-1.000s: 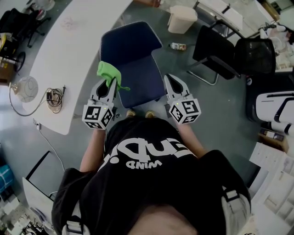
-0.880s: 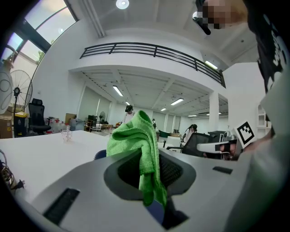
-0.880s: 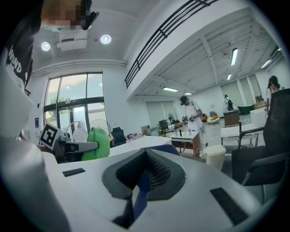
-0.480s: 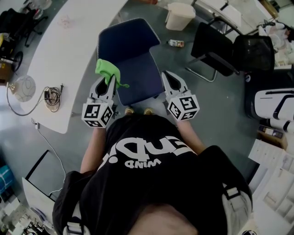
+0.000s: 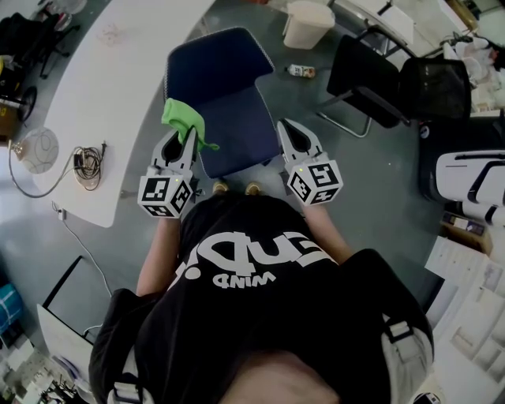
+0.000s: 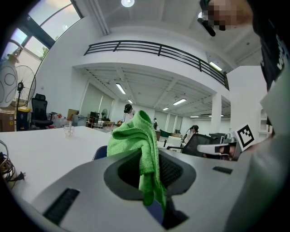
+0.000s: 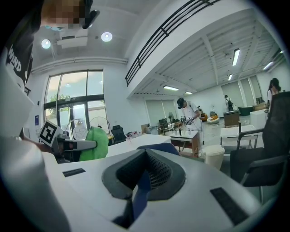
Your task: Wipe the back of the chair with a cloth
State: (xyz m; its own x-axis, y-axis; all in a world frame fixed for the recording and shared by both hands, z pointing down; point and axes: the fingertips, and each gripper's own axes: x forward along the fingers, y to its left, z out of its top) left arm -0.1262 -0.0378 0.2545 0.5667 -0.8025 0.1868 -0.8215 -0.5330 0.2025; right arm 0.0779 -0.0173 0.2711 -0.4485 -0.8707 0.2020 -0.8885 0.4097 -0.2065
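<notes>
Left gripper point(image 5: 183, 136): jaws clamped on the green cloth point(image 5: 184, 118), which bunches up past their tips.
Cloth: over the left edge of the blue chair point(image 5: 217, 71).
Right gripper point(image 5: 285, 130): jaws together, empty, beside the chair's right edge.

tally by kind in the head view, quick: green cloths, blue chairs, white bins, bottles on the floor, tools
green cloth: 1
blue chair: 1
white bin: 1
bottle on the floor: 1
tools: 2, the left tool and the right tool
total: 6
</notes>
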